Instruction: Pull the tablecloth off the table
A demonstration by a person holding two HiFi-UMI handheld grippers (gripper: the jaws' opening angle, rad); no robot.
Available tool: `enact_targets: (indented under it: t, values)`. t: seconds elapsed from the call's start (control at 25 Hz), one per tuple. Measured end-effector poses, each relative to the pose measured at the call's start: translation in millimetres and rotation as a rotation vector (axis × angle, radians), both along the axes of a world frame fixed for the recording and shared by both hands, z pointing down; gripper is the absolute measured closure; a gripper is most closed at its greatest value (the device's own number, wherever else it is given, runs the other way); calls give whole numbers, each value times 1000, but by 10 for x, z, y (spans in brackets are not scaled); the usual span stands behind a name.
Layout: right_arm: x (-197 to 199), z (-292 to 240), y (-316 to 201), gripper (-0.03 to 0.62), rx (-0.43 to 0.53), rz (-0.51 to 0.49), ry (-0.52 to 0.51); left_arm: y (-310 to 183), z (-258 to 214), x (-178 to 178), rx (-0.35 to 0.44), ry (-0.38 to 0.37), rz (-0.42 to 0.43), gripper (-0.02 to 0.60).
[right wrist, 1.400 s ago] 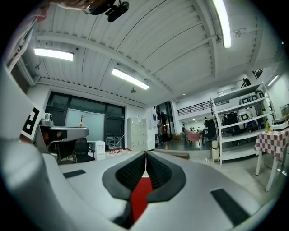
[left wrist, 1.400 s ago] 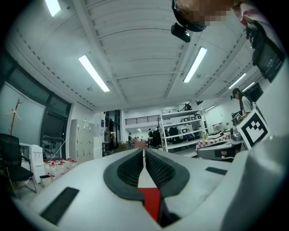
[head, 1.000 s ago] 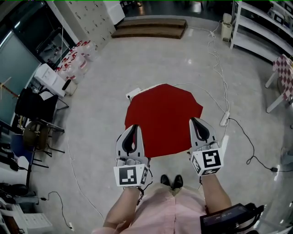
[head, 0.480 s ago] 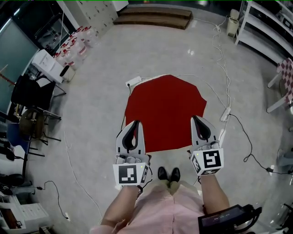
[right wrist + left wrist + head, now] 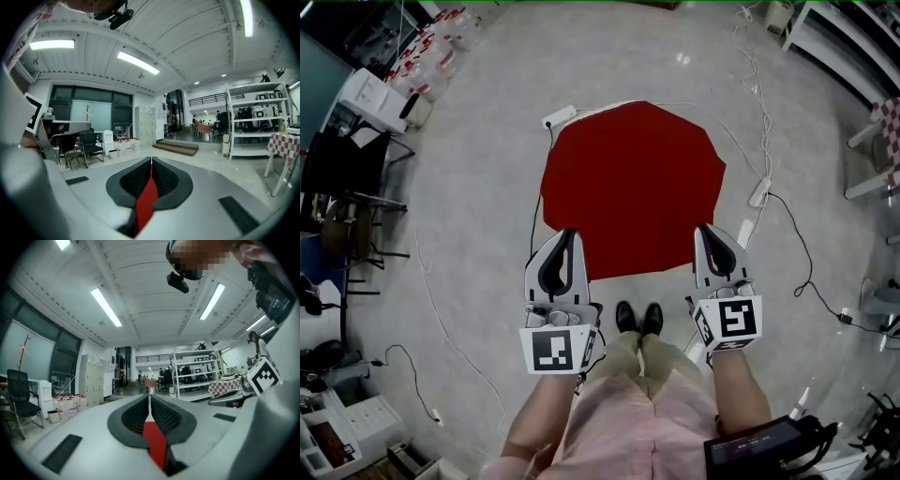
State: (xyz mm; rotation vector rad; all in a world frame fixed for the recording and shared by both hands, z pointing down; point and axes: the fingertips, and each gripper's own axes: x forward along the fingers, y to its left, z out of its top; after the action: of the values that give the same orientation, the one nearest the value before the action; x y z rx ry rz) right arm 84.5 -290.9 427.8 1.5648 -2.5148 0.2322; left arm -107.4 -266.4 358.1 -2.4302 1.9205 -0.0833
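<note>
We see a pale glossy floor [image 5: 469,187] crossed by cables [image 5: 807,258], white shelves [image 5: 839,42] far right, a black chair [image 5: 342,169] left, grey lockers [image 5: 91,380] and ceiling strip lights [image 5: 107,308].

Matt red cloth tablecloth [image 5: 633,187], left gripper [image 5: 565,234] and right gripper [image 5: 705,230] in smooth pale-grey plastic, pads [image 5: 133,416] black, ribbed, matt, floor [image 5: 478,187] pale, speckled, polished to a soft gloss

The right tool [image 5: 151,165] has its jaws pinched together on a strip of red tablecloth [image 5: 146,201], facing low wooden steps [image 5: 176,147].
</note>
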Motion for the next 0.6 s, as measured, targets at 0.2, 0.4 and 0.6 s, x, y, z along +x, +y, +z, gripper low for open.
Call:
enact_targets:
  t: [0.2, 0.4, 0.6]
  values:
    - [-14, 365, 50, 576, -32, -3, 12, 20, 358, -57, -33, 2, 3, 546]
    - [-16, 732, 205, 576, -79, -10, 21, 147, 705, -114, -80, -1, -6, 546]
    - [-89, 1061, 365, 574, -109, -33, 41, 300, 1059, -195, -124, 6, -17, 546]
